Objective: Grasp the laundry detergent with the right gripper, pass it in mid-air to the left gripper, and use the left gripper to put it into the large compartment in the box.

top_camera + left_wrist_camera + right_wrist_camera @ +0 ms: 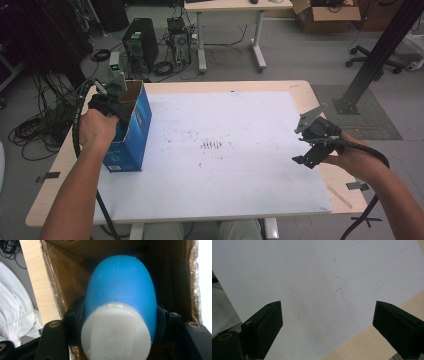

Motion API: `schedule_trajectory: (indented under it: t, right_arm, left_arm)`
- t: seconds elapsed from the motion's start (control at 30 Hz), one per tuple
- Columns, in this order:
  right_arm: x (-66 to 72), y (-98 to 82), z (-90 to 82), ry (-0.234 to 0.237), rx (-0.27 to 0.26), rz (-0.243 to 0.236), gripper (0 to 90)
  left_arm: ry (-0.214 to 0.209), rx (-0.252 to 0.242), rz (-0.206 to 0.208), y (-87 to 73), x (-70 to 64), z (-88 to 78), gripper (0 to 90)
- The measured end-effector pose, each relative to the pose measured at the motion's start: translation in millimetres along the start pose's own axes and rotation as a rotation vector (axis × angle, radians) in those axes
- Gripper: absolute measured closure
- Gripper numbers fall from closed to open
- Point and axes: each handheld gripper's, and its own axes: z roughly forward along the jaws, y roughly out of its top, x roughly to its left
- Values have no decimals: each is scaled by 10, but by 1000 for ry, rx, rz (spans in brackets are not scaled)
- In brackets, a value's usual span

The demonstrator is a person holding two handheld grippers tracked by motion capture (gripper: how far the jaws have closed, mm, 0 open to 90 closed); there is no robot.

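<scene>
left gripper view, left gripper clamped on blue bottle inside box, bottle base hidden, right gripper apart

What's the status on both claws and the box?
Left claw shut on blue bottle, inside blue box. Right claw open over white sheet. Nothing blocking.

Left tool clamped; right tool jaws wide.
</scene>
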Motion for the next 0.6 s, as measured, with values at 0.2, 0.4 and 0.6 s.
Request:
schedule_trajectory:
  t: [0.2, 0.4, 0.6]
  right_arm:
    - [8, 15, 16, 5, -2, -3, 87]
    - [19, 3, 25, 8, -1, -2, 87]
    - [30, -8, 23, 10, -1, -1, 87]
  left_arm:
    - [-2, 4, 18, 5, 8, 0, 379]
    - [-4, 2, 16, 1, 48, -30, 331]
    - [-12, 8, 17, 19, 37, -59, 237]
